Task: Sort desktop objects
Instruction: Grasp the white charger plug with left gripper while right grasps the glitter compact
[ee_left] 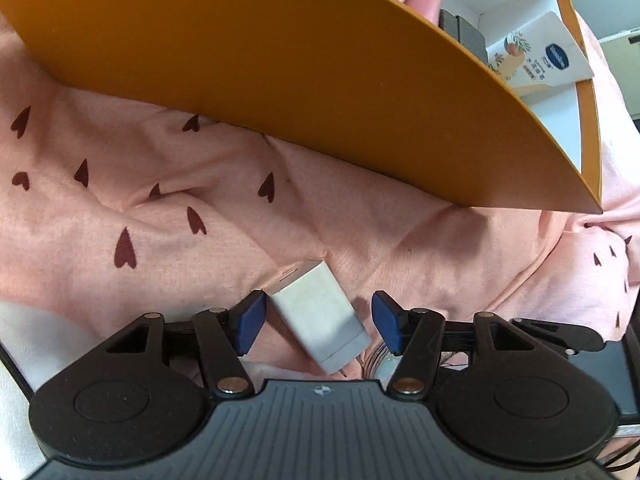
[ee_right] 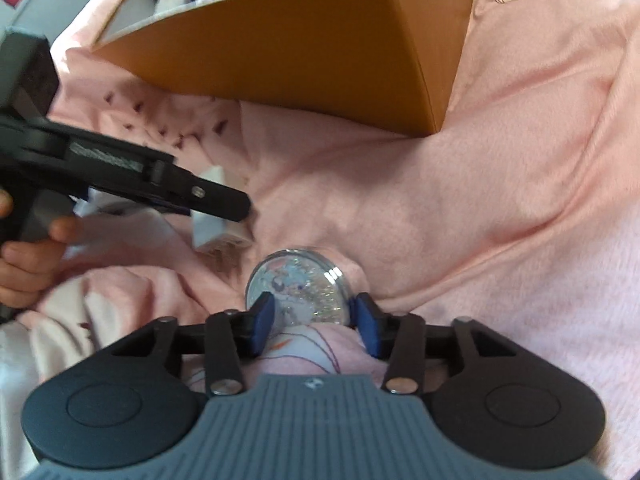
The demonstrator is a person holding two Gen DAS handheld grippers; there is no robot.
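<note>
A white plug-in charger (ee_left: pixel 318 312) lies on the pink cloth between the open blue pads of my left gripper (ee_left: pixel 318 322); the pads stand on either side of it with a gap on the right. The charger also shows in the right wrist view (ee_right: pixel 218 236), partly under the left gripper's finger (ee_right: pixel 200 196). My right gripper (ee_right: pixel 314 320) has its pads against both sides of a round clear glittery disc (ee_right: pixel 298 284) that rests on the cloth. The orange box (ee_left: pixel 280 64) stands just behind, open at the top; it also shows in the right wrist view (ee_right: pixel 320 52).
The box holds a white carton (ee_left: pixel 536 60), dark grey blocks (ee_left: pixel 464 28) and pink things. The pink heart-print cloth (ee_left: pixel 160 208) is rumpled in folds over the whole surface. A hand (ee_right: pixel 24 252) holds the left gripper at the left edge.
</note>
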